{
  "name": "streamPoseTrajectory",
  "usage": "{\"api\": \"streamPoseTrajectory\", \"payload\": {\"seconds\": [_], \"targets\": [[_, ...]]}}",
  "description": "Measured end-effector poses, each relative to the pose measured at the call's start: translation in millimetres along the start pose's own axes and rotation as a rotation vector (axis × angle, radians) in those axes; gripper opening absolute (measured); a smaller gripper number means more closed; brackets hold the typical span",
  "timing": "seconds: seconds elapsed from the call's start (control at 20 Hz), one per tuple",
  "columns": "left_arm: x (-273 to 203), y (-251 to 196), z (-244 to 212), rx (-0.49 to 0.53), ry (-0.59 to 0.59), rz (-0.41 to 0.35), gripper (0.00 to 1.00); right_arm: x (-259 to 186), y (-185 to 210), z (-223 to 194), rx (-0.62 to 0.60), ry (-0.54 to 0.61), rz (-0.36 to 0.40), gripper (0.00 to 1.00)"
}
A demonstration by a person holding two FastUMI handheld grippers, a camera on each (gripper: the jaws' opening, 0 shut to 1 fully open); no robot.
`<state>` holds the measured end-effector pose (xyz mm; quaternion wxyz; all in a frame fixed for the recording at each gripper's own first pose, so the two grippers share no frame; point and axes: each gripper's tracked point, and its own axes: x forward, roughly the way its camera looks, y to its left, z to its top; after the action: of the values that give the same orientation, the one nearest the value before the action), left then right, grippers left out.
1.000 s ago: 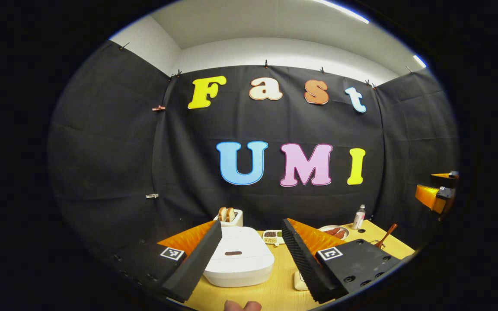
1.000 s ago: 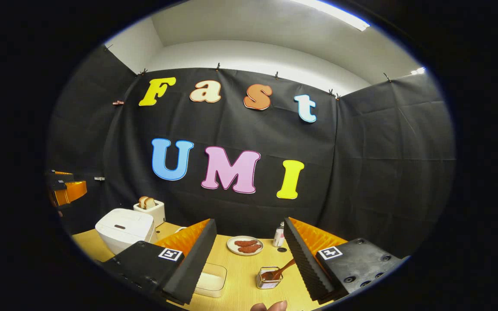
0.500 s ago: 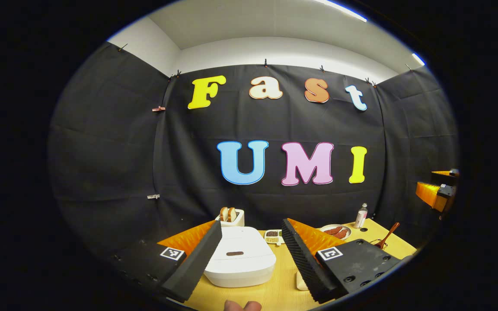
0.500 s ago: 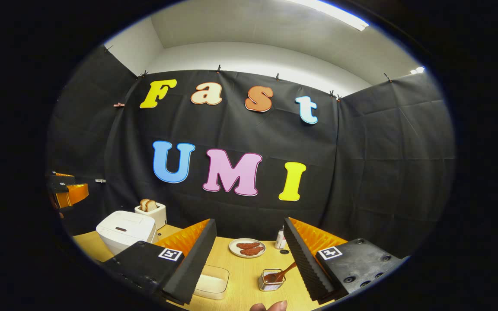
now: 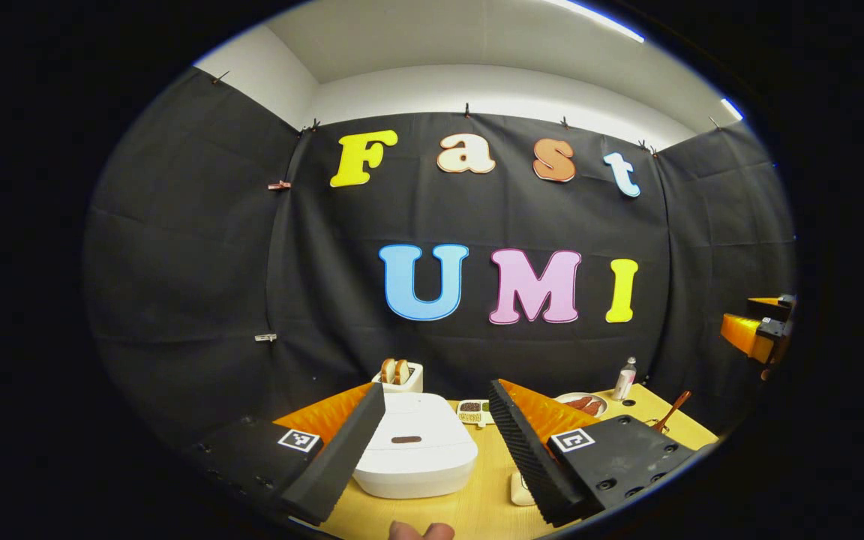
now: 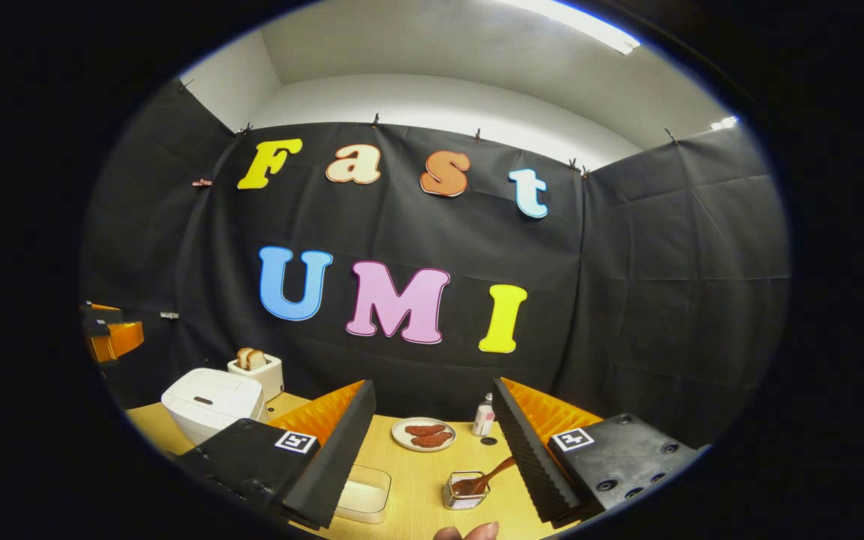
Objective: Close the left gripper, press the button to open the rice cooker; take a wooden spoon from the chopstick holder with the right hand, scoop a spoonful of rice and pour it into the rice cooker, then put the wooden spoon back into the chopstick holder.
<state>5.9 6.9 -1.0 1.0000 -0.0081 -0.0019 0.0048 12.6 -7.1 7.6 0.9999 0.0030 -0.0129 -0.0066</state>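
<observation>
Moved: little since a second ago; both views drift slightly.
Left gripper [image 5: 432, 450]: wide open, empty, above closed cooker [image 5: 415, 445].
Right gripper [image 6: 432, 450]: wide open, empty.
Spoon [image 6: 483, 478]: in holder [image 6: 463, 490], seemingly leaning right.

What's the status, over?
Left claw open above shut rice cooker. Right claw open, empty. Wooden spoon in holder. Nothing in the way.
</observation>
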Motion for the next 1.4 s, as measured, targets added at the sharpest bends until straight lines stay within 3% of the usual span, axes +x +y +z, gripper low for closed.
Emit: {"api": "streamPoseTrajectory", "payload": {"seconds": [0.3,0.45,0.55,0.7,0.95,1.4], "targets": [[25,15,-21,0.0,0.014,-0.009,0.96,-11,-5,-3,-0.024,0.008,-0.031,0.98],[46,17,-43,-0.011,0.054,-0.06,0.96,-16,-8,-4,-0.027,0.013,-0.055,0.98],[65,14,-59,-0.051,0.103,-0.109,0.62,-19,-11,-2,-0.039,0.013,-0.075,0.98],[101,34,-95,-0.11,0.213,-0.095,0.1,-24,-14,-2,-0.051,0.013,-0.096,0.98],[153,39,-169,-0.22,0.454,-0.176,0.06,-28,-22,-3,-0.064,0.02,-0.13,0.98],[192,47,-228,-0.121,0.642,-0.187,0.06,-30,-34,-10,-0.082,0.043,-0.186,0.98]]}}
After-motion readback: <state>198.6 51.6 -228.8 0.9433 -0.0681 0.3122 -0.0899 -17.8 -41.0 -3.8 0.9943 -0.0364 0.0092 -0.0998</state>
